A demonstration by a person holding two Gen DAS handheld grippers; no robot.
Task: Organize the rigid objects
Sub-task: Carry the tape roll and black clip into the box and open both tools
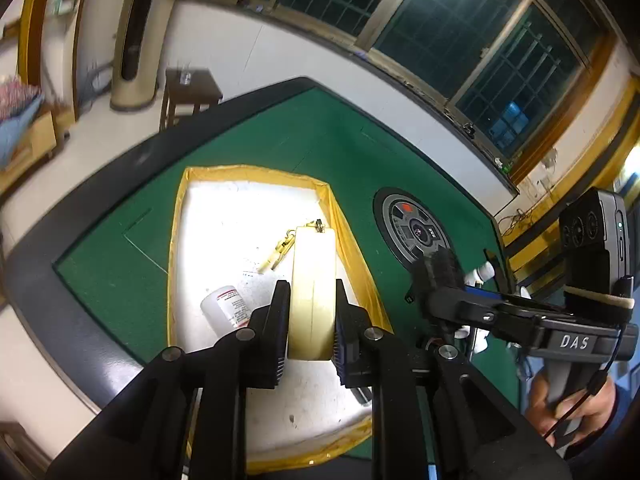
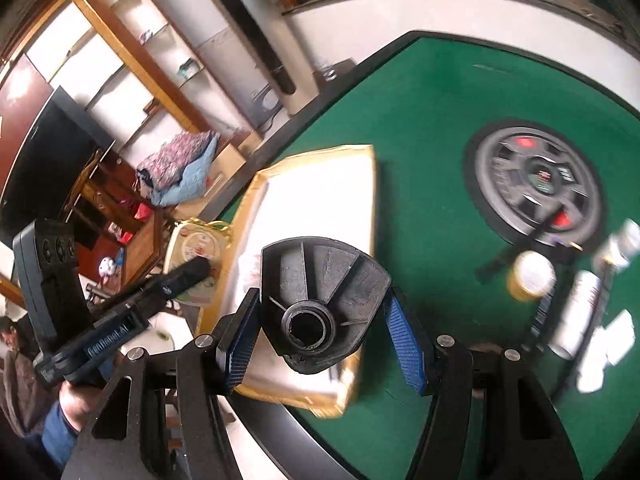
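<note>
- Tape roll (image 1: 313, 294) stands on edge, clamped in the left claw (image 1: 311, 322) over the tray (image 1: 178, 240)
- Black funnel-like piece (image 2: 320, 300) sits between the right claw's (image 2: 326, 340) pads (image 2: 406, 346); left pad touches it; right contact unclear
- Bottle (image 1: 224, 310) and yellow clip (image 1: 278, 250) lie in the tray
- Tray rests on the green bench (image 1: 120, 272); round hub (image 1: 416, 232) beside it; more bottles (image 2: 580, 312), blurred, lie right of it

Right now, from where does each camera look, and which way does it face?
Left wrist: sits behind the left gripper, which is shut on a tape roll; faces down at the tray; shows the right hand.
Right wrist: sits behind the right gripper, which is holding a black plastic part; faces down at the tray edge.
Shared: tray, green table, round centre panel.
</note>
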